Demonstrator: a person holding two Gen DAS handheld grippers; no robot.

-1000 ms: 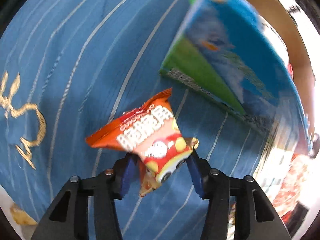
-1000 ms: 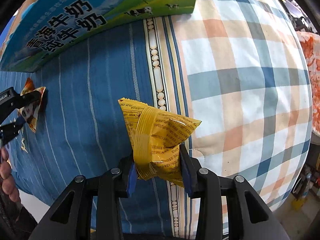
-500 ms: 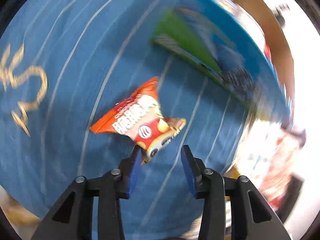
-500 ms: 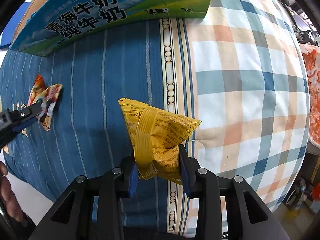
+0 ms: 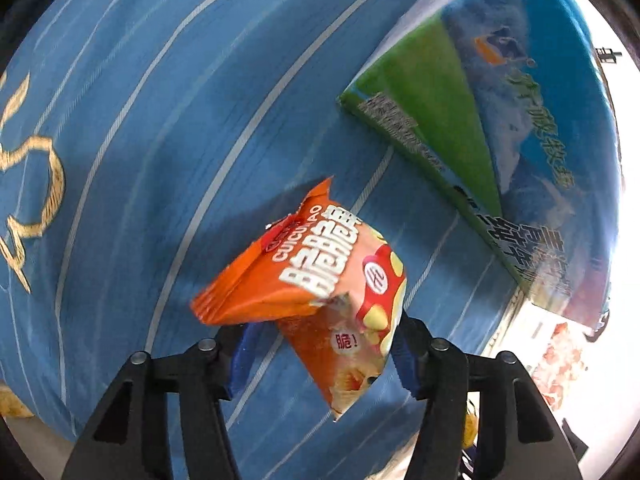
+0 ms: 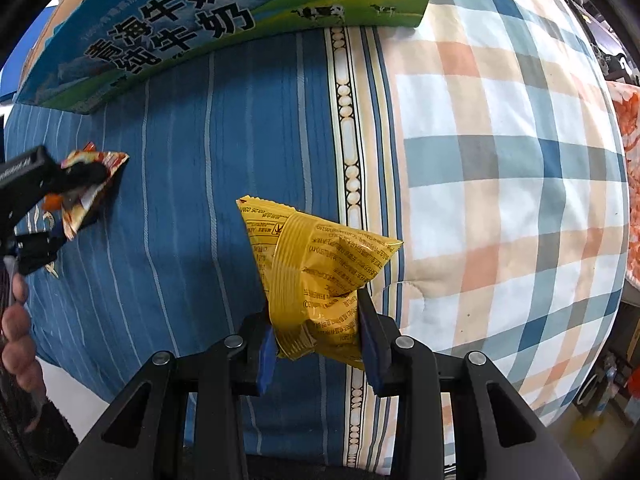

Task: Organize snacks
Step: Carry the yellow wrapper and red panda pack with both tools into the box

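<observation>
An orange and red snack packet (image 5: 320, 280) hangs between the fingers of my left gripper (image 5: 320, 354), tilted, above the blue striped cloth; the jaws stand wide and only the right pad touches it. The same packet (image 6: 94, 184) and left gripper (image 6: 52, 200) show at the left of the right wrist view. My right gripper (image 6: 318, 344) is shut on a crumpled yellow snack packet (image 6: 316, 272) held above the cloth. A blue and green milk carton box (image 5: 500, 128) lies ahead on the cloth, also seen as the box (image 6: 192, 20) at the top.
The blue striped cloth (image 6: 180, 240) covers the left part of the surface and a plaid quilt (image 6: 500, 160) the right. A person's hand (image 6: 16, 340) holds the left gripper. An orange patterned fabric (image 6: 630, 160) lies at the far right edge.
The left gripper backed off the orange packet half a second ago, then closed in again; the packet now sits between its fingers, lifted. The right gripper keeps hold of the yellow packet.
</observation>
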